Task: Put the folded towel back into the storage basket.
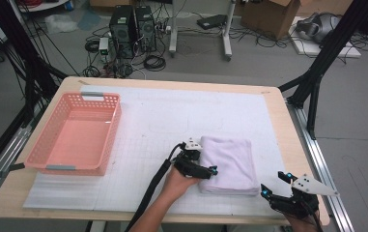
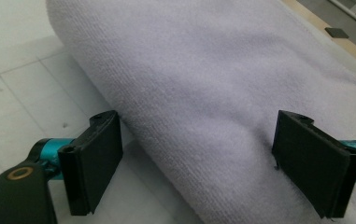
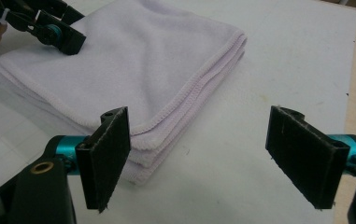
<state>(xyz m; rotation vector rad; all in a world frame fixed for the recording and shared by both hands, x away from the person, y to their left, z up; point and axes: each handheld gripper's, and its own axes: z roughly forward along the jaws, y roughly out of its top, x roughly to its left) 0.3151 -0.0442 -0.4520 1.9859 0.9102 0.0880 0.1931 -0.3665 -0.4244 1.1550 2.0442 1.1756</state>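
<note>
Open mat (image 1: 172, 116) is stretching between the pink basket (image 1: 75, 133) and the folded towel (image 1: 230, 164), leaving passage; the left gripper (image 1: 205, 171) is crowding the towel's near-left edge.

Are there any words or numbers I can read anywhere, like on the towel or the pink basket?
None can be read.
Folded towel: plain, no tag or print in view.
Pink basket: no writing; the grey strips on its end rims are blank.
Left gripper and right gripper: no lettering.
Cardboard box and computer towers on the floor: too small and blurred to tell.
</note>
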